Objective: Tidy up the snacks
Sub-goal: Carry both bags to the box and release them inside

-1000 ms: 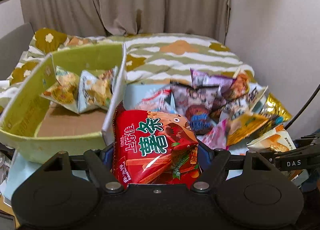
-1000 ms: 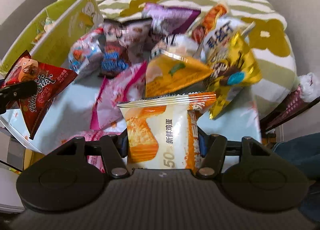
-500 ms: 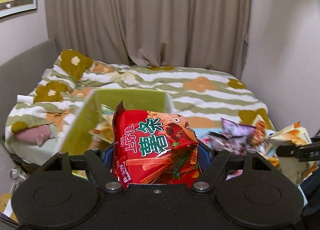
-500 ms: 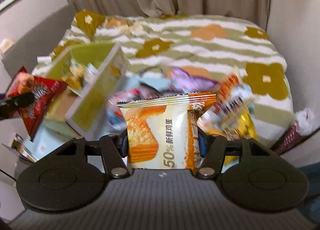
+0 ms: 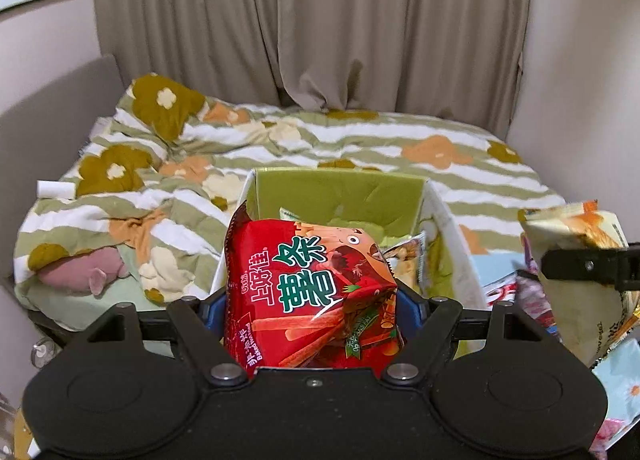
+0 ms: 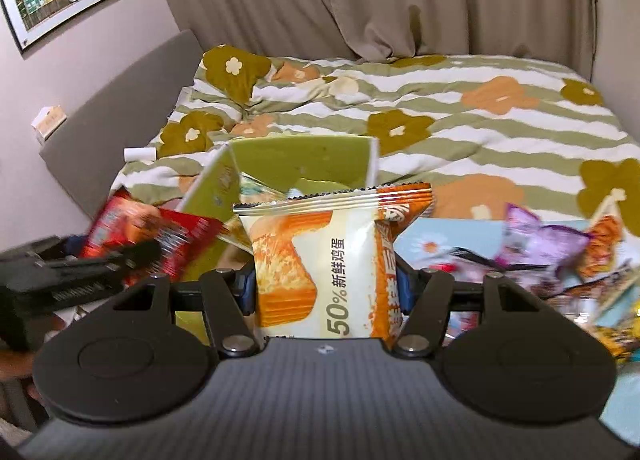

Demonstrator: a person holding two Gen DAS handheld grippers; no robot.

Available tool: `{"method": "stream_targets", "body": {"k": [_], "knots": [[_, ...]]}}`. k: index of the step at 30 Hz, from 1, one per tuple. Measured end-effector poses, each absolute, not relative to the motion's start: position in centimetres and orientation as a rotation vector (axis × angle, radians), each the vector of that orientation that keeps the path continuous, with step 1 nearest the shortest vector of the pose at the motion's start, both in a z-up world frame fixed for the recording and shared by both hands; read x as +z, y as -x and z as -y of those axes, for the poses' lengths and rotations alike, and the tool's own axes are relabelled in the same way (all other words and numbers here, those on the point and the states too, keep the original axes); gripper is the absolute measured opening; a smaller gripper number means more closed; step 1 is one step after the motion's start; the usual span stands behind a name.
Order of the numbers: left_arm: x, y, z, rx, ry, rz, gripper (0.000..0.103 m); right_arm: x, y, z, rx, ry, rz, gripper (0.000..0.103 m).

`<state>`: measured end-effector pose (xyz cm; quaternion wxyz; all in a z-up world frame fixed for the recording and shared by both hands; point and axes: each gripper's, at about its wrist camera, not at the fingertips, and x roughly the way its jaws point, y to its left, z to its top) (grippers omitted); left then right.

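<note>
The green box (image 5: 340, 195) lies straight ahead of the left hand-held gripper (image 5: 312, 300) (clamped on a red potato-stick bag (image 5: 308, 288)), nearer than the right hand-held gripper (image 6: 324, 284), which grips an egg-cake packet (image 6: 320, 260).

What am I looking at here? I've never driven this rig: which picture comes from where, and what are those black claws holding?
No robot: a person carries a two-finger gripper in each hand, each with a camera looking along its fingers. In the left camera's picture, the left gripper clamps a red snack bag. In the right camera's picture, the right gripper clamps a cream and orange cake packet. Ahead of both sits an open green box with a few snacks inside, on a bed with a flowered quilt. More loose snack packets lie to the right.
</note>
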<state>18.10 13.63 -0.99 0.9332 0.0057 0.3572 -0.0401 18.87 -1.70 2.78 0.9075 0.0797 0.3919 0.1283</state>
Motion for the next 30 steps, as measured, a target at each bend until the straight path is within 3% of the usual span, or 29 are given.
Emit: {"method": "stream_targets", "body": {"k": [6, 9, 11, 30], "knots": [[-4.4, -21.5, -14.8, -0.173, -0.017, -0.801, 0.082, 0.6, -21.7, -2.1, 0.202, -0.18, -0.848, 0.076], [-6.0, -22.2, -15.0, -0.193, -0.037, -0.831, 0.091, -0.9, -22.8, -3.1, 0.167, -0.191, -0.876, 0.076], [-6.5, -21.9, -15.3, -0.199, -0.052, -0.834, 0.103, -1.6, -23.1, -3.5, 0.154, -0.201, -0.891, 0.076], [-4.7, -18.0, -18.4, -0.148, -0.005, -0.809, 0.103, -3.4, -24.2, -5.9, 0.189, -0.218, -0.933, 0.077]]}}
